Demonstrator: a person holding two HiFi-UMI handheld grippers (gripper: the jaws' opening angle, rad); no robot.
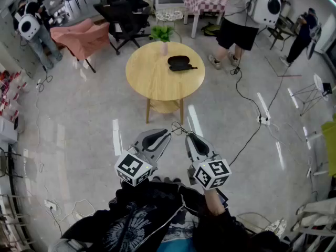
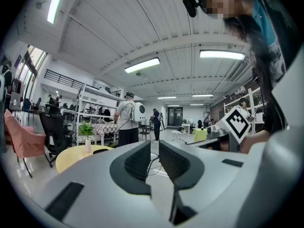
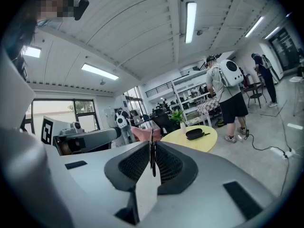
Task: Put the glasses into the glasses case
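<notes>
A black glasses case (image 1: 179,62) (image 3: 194,133) lies on the round wooden table (image 1: 152,77) (image 3: 209,141), far ahead of both grippers. My right gripper (image 1: 189,137) (image 3: 152,151) is shut on a thin dark piece (image 3: 152,163), which looks like the wire-framed glasses (image 1: 179,129) seen edge-on. My left gripper (image 1: 164,134) (image 2: 155,151) is beside it, its jaws a narrow gap apart with nothing between them. Both grippers are held close to the person's body, above the floor and well short of the table.
A small potted plant (image 1: 163,38) stands at the table's far edge. A person with a white backpack (image 1: 239,14) stands behind the table at right. A black office chair (image 1: 123,14) and a pink-draped chair (image 1: 81,35) are at back left. Cables (image 1: 257,119) run over the floor at right.
</notes>
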